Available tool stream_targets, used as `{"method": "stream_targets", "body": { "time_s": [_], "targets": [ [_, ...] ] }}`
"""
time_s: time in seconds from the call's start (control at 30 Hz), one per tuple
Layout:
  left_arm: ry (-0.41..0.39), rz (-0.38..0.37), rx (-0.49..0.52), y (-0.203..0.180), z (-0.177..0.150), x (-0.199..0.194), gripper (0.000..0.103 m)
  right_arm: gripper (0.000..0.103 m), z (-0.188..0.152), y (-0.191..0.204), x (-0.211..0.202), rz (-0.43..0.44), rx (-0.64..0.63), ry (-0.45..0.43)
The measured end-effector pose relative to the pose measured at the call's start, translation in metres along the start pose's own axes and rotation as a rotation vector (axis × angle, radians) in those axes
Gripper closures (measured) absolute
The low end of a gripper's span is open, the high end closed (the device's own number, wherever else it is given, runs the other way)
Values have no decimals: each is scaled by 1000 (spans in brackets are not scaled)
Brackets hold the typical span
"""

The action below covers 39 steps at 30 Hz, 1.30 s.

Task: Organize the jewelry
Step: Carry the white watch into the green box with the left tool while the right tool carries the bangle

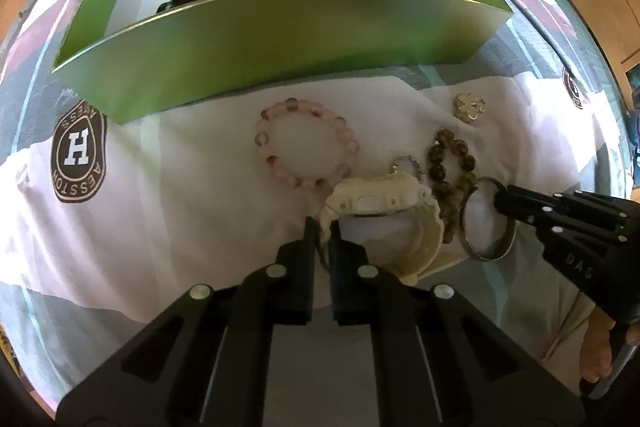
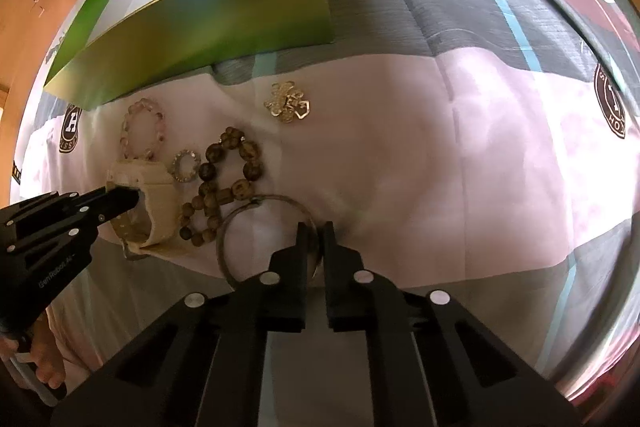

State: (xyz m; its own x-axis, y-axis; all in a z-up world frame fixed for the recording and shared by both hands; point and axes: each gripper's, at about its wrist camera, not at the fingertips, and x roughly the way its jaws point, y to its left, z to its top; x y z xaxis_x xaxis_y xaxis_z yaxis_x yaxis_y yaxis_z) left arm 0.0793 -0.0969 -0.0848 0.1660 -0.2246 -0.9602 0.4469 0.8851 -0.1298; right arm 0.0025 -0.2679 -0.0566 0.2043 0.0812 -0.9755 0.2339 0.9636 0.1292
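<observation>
Two grippers are clamped on jewelry at once.

Left wrist view: my left gripper (image 1: 323, 227) is clenched on the ribbed strap of a cream plastic watch (image 1: 380, 199), which sits at centre, standing on its side on a pale bedsheet (image 1: 160, 211). At eleven o'clock from it lies a pink bead bracelet (image 1: 306, 147), glassy and round. At two o'clock, a brown wooden bead bracelet (image 1: 452, 163), mottled and looped. An open green cardboard box (image 1: 280, 35) fills twelve o'clock; something dark lies inside, half hidden.

Right wrist view: my right gripper (image 2: 316, 233) is pinched on a thin grey metal bangle (image 2: 240, 215), at centre, just below the wooden beads. A small sparkling ring (image 2: 185, 166) sits at ten o'clock, a gold filigree pendant (image 2: 287, 103) at twelve.

I judge both lifts should go straight up, slowly, so the bangle does not snag the beads it touches, and then over the box wall.
</observation>
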Motion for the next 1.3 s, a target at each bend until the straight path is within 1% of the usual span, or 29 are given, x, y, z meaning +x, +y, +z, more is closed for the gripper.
{"method": "stream_targets", "body": {
  "time_s": [0.17, 0.33, 0.47, 0.57, 0.67, 0.77, 0.9, 1.03, 1.1, 1.23, 1.3],
  "targets": [
    [-7, 14, 13, 2, -2, -4, 98, 99, -1, 3, 0, -25, -43, -15],
    [-38, 36, 30, 2, -7, -12, 98, 99, -4, -1, -6, 9, -17, -9],
    [-61, 9, 17, 3, -6, -24, 98, 99, -3, -8, -12, 46, -2, -26],
    [-86, -1, 0, 10, -5, -35, 98, 99, -2, -7, -24, 78, -11, -62],
    [-95, -20, -13, 16, -5, -43, 98, 99, -2, -7, -33, 97, -18, -95],
    [-97, -18, -22, 22, -7, -47, 98, 99, -2, -7, -34, 100, -27, -105],
    [-96, -20, -15, 17, -8, -48, 98, 99, -4, -4, -45, 71, -63, -128],
    [-149, -33, 3, 16, -11, -62, 98, 99, -3, -1, -45, 96, -66, -142],
    [-182, -28, -3, 17, -11, -71, 97, 99, -3, 3, -48, 92, -77, -158],
    [-307, 34, -21, 22, -11, -91, 97, 99, -6, 6, -60, 98, -87, -195],
    [-354, 42, -35, 26, -8, -99, 97, 99, -5, 7, -65, 113, -78, -211]
  ]
}}
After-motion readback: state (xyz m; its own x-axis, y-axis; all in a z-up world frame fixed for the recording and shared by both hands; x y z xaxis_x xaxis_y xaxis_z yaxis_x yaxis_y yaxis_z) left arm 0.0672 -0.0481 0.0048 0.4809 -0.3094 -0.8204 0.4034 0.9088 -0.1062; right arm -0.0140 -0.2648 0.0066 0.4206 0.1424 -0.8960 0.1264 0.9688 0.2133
